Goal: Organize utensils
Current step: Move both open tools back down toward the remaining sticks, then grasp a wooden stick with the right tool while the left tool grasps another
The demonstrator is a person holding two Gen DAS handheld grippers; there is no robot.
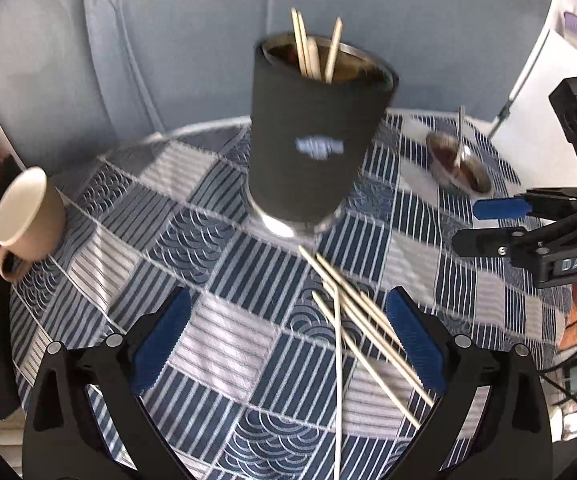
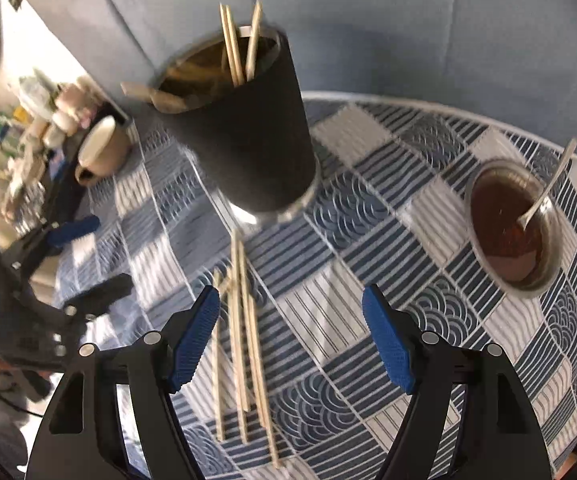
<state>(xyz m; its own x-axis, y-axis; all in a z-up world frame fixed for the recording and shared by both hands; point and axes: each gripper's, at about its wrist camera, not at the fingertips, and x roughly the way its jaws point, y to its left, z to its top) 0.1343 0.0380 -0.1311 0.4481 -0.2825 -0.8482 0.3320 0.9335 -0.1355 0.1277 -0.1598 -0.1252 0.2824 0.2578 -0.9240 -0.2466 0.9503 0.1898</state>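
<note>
Both grippers hanging wide open, holding nothing. Left gripper (image 1: 288, 340) hovering over the checked tablecloth (image 1: 216, 344); right gripper (image 2: 292, 336) doing the same from the other side.

Landmark: black cup (image 1: 316, 136), standing upright on the cloth, already holding a few sticks (image 1: 312, 52) and what looks like a wooden spoon (image 2: 156, 96) leaning out over its rim.

Loose chopsticks (image 2: 240, 340) lying flat on the cloth just in front of the cup's base, fanned and crossing one another, far tips nearly touching the cup. Seen from the right wrist, they are running between the open fingers, closer to the left pad (image 2: 196, 336). Seen from the left wrist, they are sitting toward the right pad (image 1: 412, 340).

Step in hand, as judged: picking a stick from the pile. Best to single out an outer stick, lower the pads either side of it, close across its width, then lift clear before tilting it over the cup's mouth.

Beyond the cup: beige mug (image 1: 28, 216) to one side, metal bowl (image 2: 508, 224) with spoon (image 2: 548, 184) to the other.
</note>
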